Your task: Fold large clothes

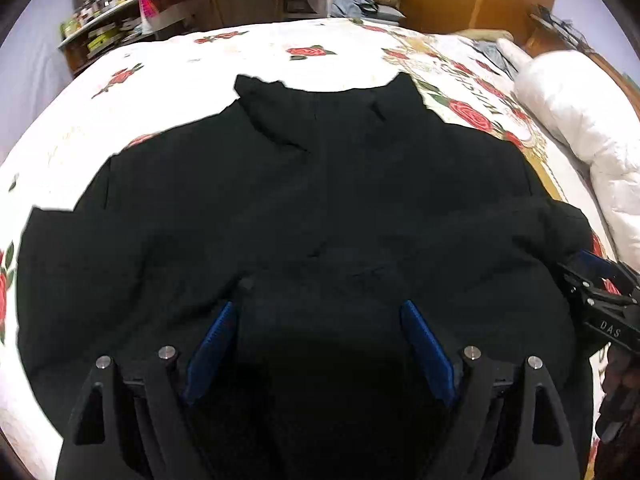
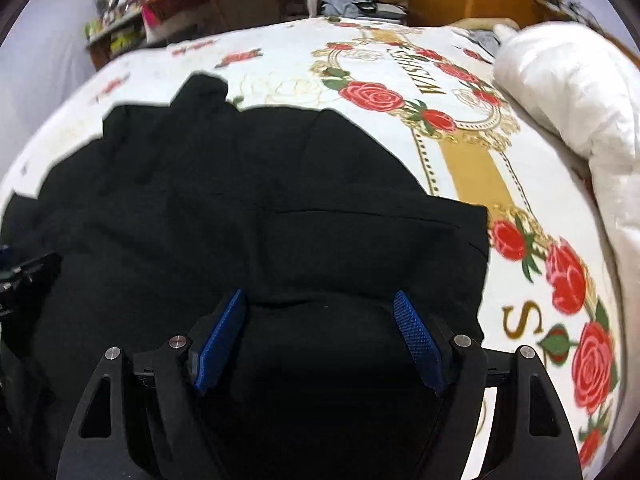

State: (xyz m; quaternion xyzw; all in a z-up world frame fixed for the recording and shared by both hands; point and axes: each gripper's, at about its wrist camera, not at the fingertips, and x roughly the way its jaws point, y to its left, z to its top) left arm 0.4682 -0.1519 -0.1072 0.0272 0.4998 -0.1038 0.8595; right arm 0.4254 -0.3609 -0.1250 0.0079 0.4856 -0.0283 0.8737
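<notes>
At the bottom of each frame, the left gripper [image 1: 316, 308] and the right gripper [image 2: 320, 300] stand wide open over the near edge of the large black fabric garment [image 1: 280, 208], gripping nothing; contact is unclear. The garment spreads up-frame across the white rose-printed bedspread [image 2: 280, 60], its long axis seemingly left-right, equally near both grippers.

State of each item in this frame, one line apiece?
Black garment: spread on the bed, partly folded, wrinkled.
Left gripper: open, over the garment's near edge.
Right gripper: open, over the garment's near edge.
White duvet: bunched at the bed's right side.
Bedspread: lying flat.
</notes>
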